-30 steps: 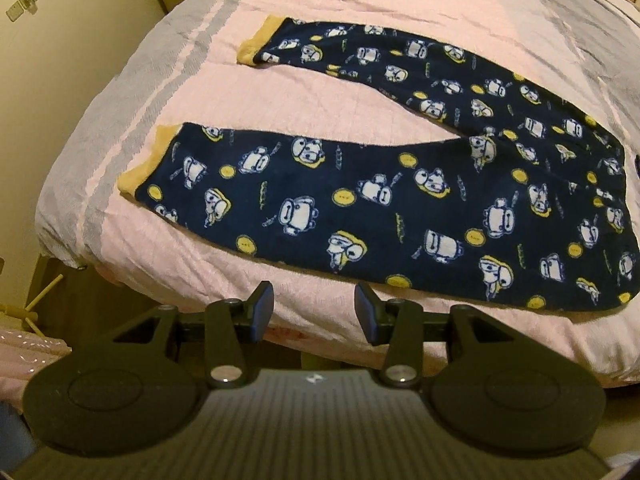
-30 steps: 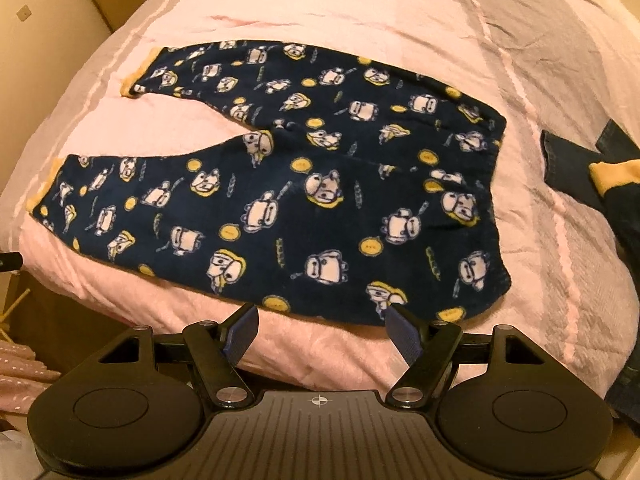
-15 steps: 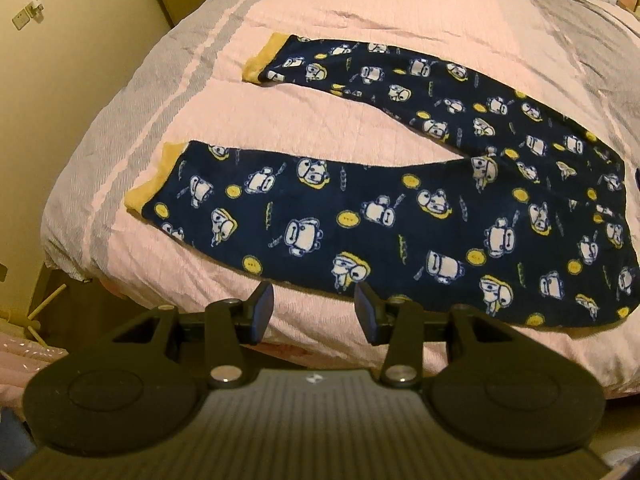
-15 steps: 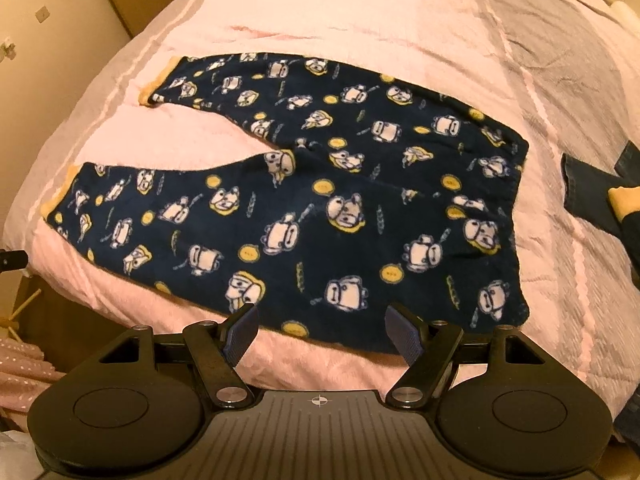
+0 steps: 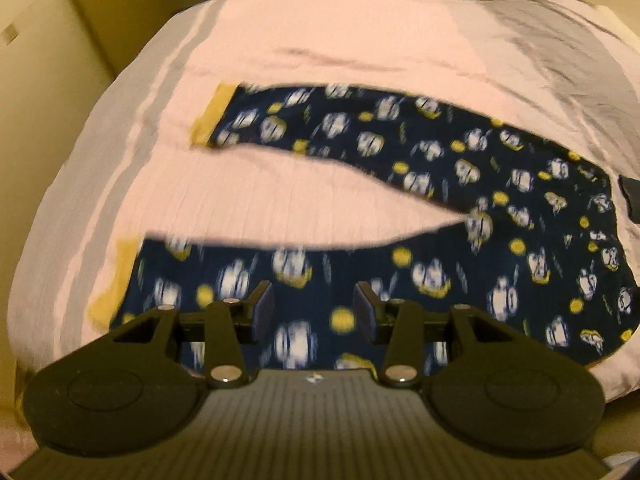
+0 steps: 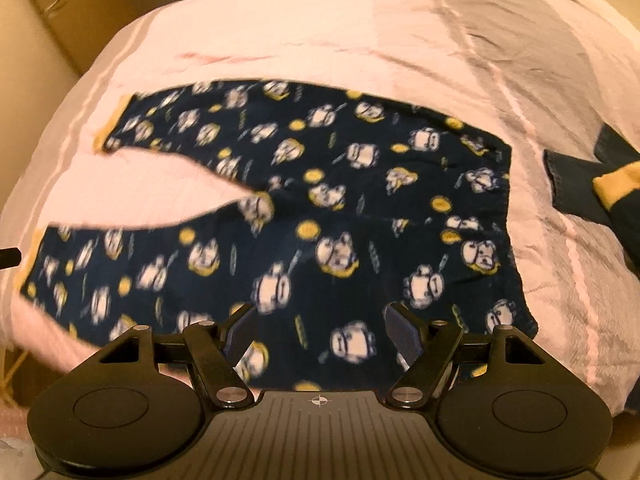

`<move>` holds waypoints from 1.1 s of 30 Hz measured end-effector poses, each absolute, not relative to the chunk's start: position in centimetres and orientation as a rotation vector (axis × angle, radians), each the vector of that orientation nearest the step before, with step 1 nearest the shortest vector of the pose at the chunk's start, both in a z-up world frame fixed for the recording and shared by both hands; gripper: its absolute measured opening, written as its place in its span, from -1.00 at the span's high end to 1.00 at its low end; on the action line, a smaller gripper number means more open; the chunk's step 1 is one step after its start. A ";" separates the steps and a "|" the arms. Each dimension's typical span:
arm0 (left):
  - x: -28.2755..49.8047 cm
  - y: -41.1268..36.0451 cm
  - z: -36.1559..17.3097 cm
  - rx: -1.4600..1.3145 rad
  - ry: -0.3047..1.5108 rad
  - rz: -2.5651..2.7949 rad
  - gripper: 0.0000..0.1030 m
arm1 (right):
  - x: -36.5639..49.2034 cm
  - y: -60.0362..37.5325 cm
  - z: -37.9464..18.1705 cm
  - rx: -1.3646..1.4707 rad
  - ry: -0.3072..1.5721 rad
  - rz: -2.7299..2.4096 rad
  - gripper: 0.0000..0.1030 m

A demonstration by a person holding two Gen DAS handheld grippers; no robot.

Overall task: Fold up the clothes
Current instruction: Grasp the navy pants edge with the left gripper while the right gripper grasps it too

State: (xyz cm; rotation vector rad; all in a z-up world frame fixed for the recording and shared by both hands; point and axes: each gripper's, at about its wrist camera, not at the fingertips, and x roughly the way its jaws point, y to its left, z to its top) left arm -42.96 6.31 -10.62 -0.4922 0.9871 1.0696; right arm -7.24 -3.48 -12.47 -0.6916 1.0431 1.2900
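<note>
Navy fleece pyjama trousers (image 5: 420,264) (image 6: 328,216) with white cartoon figures, yellow dots and yellow cuffs lie flat on the bed, legs spread toward the left and waistband at the right. My left gripper (image 5: 314,312) is open, hovering over the near leg close to its cuff end. Over the near edge of the seat, toward the waistband, my right gripper (image 6: 318,334) hangs open and wider. Nothing sits between either pair of fingers. Both views are motion-blurred.
The pink and grey striped bedcover (image 5: 320,52) (image 6: 280,32) spans the bed. Another dark garment with a yellow cuff (image 6: 600,184) lies at the right edge. Beige cupboard doors (image 5: 48,40) stand to the left, beyond the bed's side.
Both grippers have moved forward and up over the bed; the trousers now reach under the fingers and the far side of the bed has come into view. The jaws stay open.
</note>
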 end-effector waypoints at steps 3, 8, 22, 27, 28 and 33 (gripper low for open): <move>-42.6 10.1 -10.7 -0.425 0.973 1.005 0.19 | -7.1 -2.2 -12.3 -0.609 1.011 1.238 -0.43; -40.9 15.0 -11.8 -0.332 0.977 0.927 0.14 | -5.9 -1.9 -11.2 -0.392 0.908 1.197 -0.43; -29.2 26.3 -22.0 -0.266 0.988 0.510 -0.04 | 2.9 7.1 -20.5 -0.577 0.954 1.265 -0.43; -23.0 31.7 -26.0 -0.159 0.956 0.370 0.04 | 6.4 13.8 -24.3 -0.673 0.888 1.362 -0.42; -21.8 32.6 -26.8 -0.134 0.950 0.351 0.07 | 7.1 15.2 -25.0 -0.691 0.873 1.382 -0.42; -17.6 38.2 -30.0 -0.031 0.962 0.325 0.15 | 10.5 22.0 -28.7 -0.780 0.799 1.480 -0.21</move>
